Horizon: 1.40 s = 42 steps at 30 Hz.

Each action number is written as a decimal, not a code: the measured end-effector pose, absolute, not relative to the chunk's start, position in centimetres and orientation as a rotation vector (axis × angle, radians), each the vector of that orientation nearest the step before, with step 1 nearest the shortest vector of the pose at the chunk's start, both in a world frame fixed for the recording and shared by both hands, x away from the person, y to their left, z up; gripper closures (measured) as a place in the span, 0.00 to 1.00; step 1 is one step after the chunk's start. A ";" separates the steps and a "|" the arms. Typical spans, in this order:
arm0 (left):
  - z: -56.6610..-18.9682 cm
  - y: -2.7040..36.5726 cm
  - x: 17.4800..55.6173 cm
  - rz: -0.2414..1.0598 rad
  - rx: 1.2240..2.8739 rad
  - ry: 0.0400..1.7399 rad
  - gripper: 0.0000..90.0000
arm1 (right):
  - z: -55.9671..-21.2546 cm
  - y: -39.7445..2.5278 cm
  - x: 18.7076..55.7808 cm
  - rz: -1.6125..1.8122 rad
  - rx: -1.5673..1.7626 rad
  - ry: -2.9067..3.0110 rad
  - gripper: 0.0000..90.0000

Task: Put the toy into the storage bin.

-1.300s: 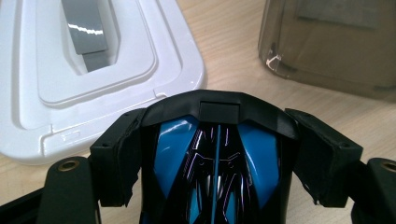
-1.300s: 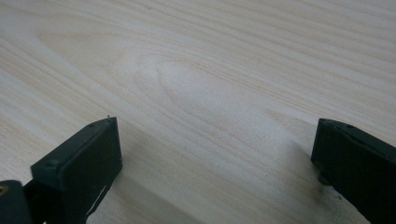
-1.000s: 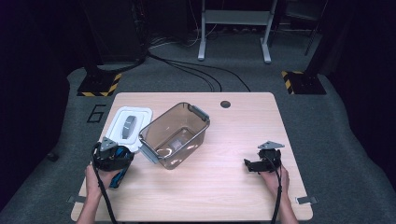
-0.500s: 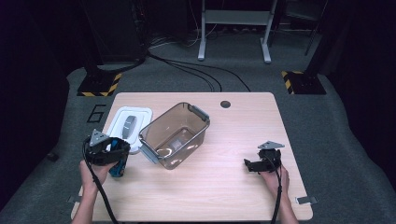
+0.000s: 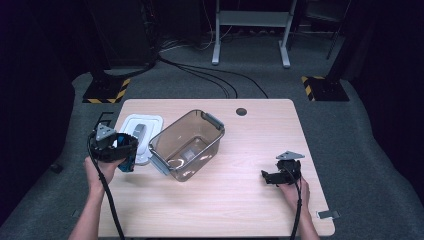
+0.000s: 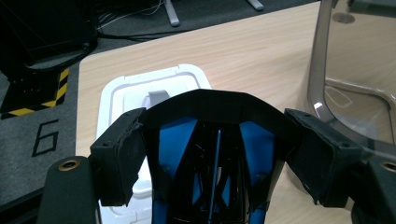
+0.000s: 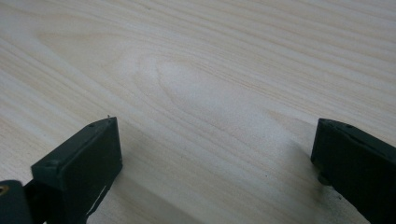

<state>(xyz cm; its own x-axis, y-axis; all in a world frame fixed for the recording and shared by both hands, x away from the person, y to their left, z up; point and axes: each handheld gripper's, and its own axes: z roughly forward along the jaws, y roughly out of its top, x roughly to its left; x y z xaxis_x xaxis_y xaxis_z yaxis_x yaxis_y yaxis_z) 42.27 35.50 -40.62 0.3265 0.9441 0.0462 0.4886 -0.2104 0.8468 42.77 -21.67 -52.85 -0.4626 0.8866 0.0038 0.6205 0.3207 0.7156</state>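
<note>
L gripper (image 5: 131, 161), clamped on a blue-black object (image 6: 210, 163), moved off white lid (image 5: 141, 131); R gripper (image 5: 267, 176) open, unmoved.

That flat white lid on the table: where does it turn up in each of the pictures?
High view: the white lid lies left of the clear bin, beyond the left gripper.
Left gripper view: the lid sits upper centre-left, behind the black and blue object held between the jaws.
Right gripper view: bare table.
Shared landmark: the bin.
</note>
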 end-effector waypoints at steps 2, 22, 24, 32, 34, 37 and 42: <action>-40.5 35.5 42.4 0.765 1.833 1.271 0.28 | -52.8 -21.7 42.8 0.931 1.338 2.202 0.01; -38.4 35.0 45.5 0.809 1.815 1.282 0.28 | -52.8 -21.7 42.8 0.931 1.338 2.202 0.01; -38.2 35.0 46.0 0.814 1.816 1.289 0.28 | -52.8 -21.7 42.8 0.931 1.337 2.202 0.01; -37.9 34.6 47.5 0.826 1.796 1.296 0.28 | -52.8 -21.7 42.8 0.931 1.339 2.202 0.01; -37.7 34.3 47.8 0.826 1.806 1.302 0.28 | -52.8 -21.7 42.8 0.931 1.339 2.202 0.01; -37.4 33.9 48.6 0.837 1.795 1.300 0.28 | -52.8 -21.7 42.8 0.931 1.339 2.202 0.01; -37.1 33.6 49.2 0.850 1.810 1.291 0.28 | -52.8 -21.7 42.8 0.931 1.338 2.202 0.01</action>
<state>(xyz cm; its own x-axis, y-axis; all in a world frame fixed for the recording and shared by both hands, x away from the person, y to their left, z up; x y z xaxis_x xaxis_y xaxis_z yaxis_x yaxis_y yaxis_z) 49.22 33.59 -37.06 0.2728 0.9575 0.0941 0.4647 -0.2167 0.8586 42.77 -21.67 -52.84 -0.4624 0.8867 0.0043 0.6209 0.3203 0.7155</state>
